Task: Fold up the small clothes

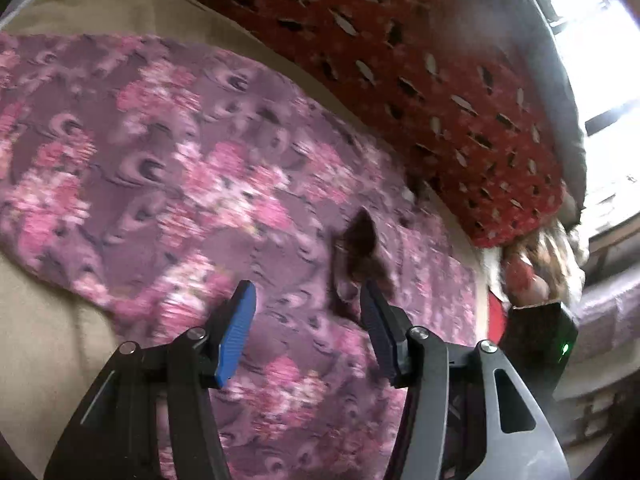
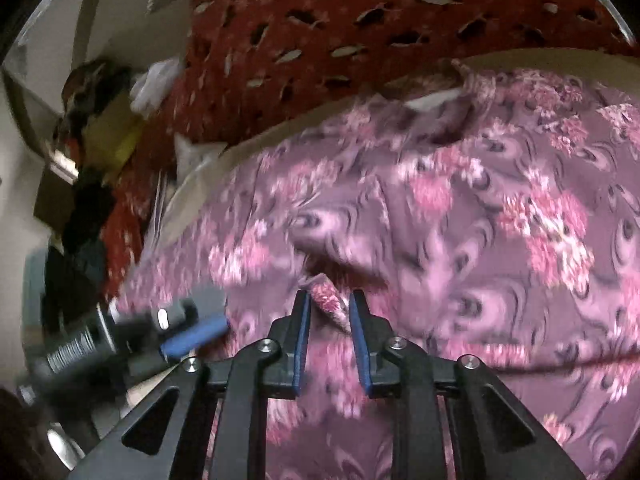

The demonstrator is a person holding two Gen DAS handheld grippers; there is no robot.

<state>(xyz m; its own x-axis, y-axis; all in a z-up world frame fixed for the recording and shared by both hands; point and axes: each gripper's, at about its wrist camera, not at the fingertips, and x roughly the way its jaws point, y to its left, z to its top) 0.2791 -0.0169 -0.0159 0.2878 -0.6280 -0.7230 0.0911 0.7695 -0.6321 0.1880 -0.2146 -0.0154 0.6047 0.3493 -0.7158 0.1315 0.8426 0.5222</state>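
Garment [image 2: 460,208]: mauve cloth printed with pink flowers, spread rumpled over a beige bed surface [image 1: 44,344]. A red patterned blanket [image 1: 420,60] is seen behind it, bright windows beyond. Left gripper [image 1: 308,300] is held open above the cloth; right gripper [image 2: 329,300] is parted slightly, a raised fold between its pads, ungripped.

Black linkage arms with silver screws, blue ribbed pads on the fingers [image 2: 301,336], perhaps rubber

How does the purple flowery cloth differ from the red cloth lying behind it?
The purple floral cloth carries pink flowers and dark swirls; the red cloth has small pale and dark leaf-like marks. The purple one lies nearer, under both grippers, creased, with a fold between the right gripper fingers; the red one lies farther back, untouched. Both are patterned fabrics spread on the same beige surface.
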